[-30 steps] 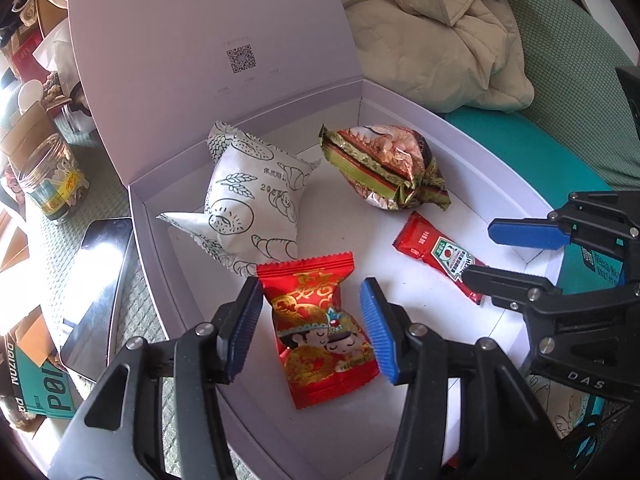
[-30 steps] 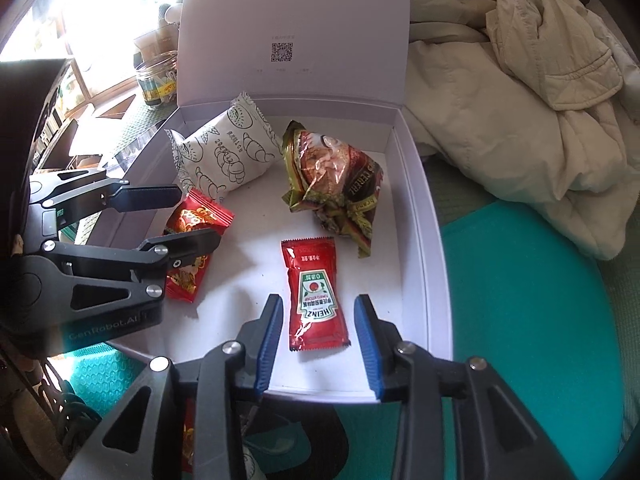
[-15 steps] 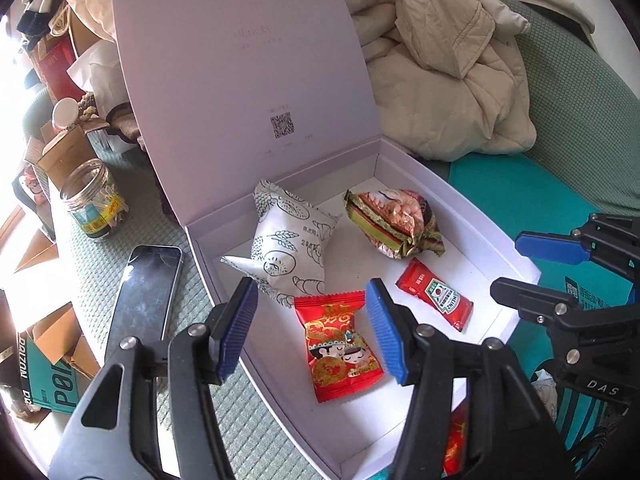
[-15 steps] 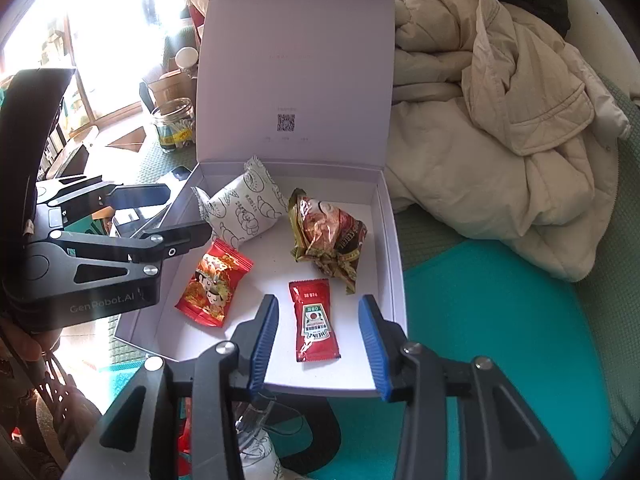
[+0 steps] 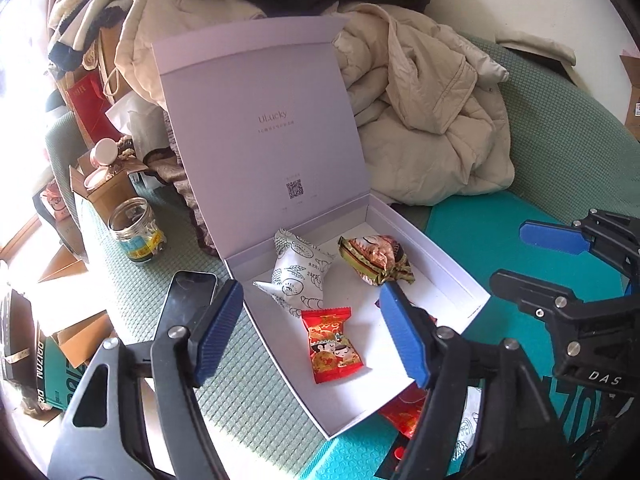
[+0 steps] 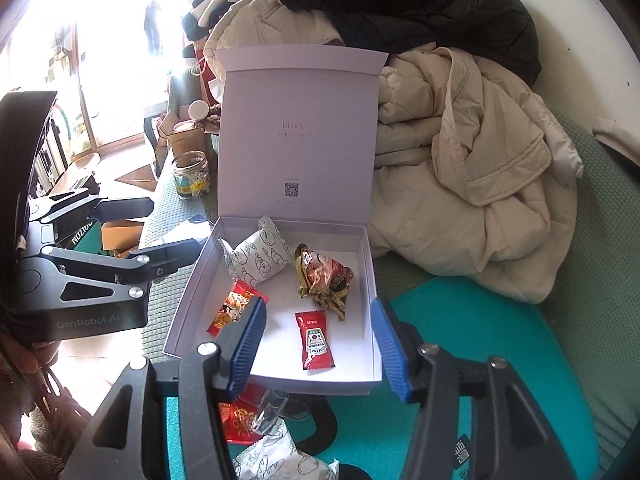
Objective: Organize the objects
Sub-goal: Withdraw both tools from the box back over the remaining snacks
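Note:
An open pale lilac box [image 5: 460,280] [image 6: 370,280] with its lid upright holds a white printed snack bag [image 5: 298,276] [image 6: 258,258], a red candy packet [image 5: 334,346] [image 6: 230,310], a brown-gold crinkled packet [image 5: 374,258] [image 6: 324,278] and a red ketchup sachet [image 6: 316,340]. My left gripper [image 5: 312,334] is open and empty above the box's front. My right gripper [image 6: 316,346] is open and empty above the box's near edge. Each gripper shows in the other's view, the right one [image 5: 536,258] and the left one [image 6: 160,228].
More red and white packets [image 6: 256,420] lie on the teal mat [image 6: 460,320] in front of the box. A phone [image 5: 184,304], a glass jar [image 5: 136,232] and cardboard boxes [image 5: 104,184] sit left. A beige jacket [image 5: 432,128] is piled behind and to the right.
Both grippers have pulled up and back from the box, so the whole box and lid now show. Both stay open and empty. The packets have not moved.

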A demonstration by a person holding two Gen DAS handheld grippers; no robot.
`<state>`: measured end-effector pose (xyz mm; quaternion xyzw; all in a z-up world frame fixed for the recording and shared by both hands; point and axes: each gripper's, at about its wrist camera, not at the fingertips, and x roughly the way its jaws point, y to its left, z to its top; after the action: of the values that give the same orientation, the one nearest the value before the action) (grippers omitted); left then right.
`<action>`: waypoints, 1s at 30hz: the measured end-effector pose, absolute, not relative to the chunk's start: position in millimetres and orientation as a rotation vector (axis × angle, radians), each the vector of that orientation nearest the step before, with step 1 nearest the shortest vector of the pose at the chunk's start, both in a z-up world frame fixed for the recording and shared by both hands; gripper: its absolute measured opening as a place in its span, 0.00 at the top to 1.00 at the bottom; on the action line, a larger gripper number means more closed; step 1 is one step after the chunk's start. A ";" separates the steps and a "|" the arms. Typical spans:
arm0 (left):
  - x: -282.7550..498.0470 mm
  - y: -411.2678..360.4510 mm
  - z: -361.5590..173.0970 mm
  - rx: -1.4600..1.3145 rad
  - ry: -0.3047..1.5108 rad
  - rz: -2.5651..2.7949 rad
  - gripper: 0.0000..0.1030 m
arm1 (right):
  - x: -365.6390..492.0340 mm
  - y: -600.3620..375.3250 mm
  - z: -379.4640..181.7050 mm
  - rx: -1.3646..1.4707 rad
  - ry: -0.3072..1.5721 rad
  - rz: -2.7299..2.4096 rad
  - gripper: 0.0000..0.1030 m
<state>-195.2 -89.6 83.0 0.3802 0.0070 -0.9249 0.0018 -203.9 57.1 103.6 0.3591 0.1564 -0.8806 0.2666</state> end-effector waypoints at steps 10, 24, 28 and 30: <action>-158.5 -76.4 112.9 1.119 0.014 -2.942 0.25 | -168.1 79.0 126.2 0.943 0.371 -2.429 0.36; -116.0 -56.8 124.8 1.097 -0.011 -2.973 0.20 | -125.3 105.5 126.9 0.973 0.321 -2.478 0.34; -107.0 -52.6 121.0 1.109 -0.016 -2.976 0.20 | -116.6 110.9 121.0 1.000 0.308 -2.484 0.34; -103.2 -50.5 117.9 1.122 -0.019 -2.974 0.19 | -112.6 113.0 117.1 1.015 0.308 -2.484 0.34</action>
<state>-103.2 -50.5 117.9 0.3530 -0.0060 -0.9354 -0.0184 -112.6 113.0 117.1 0.3666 0.1113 -0.8975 0.2187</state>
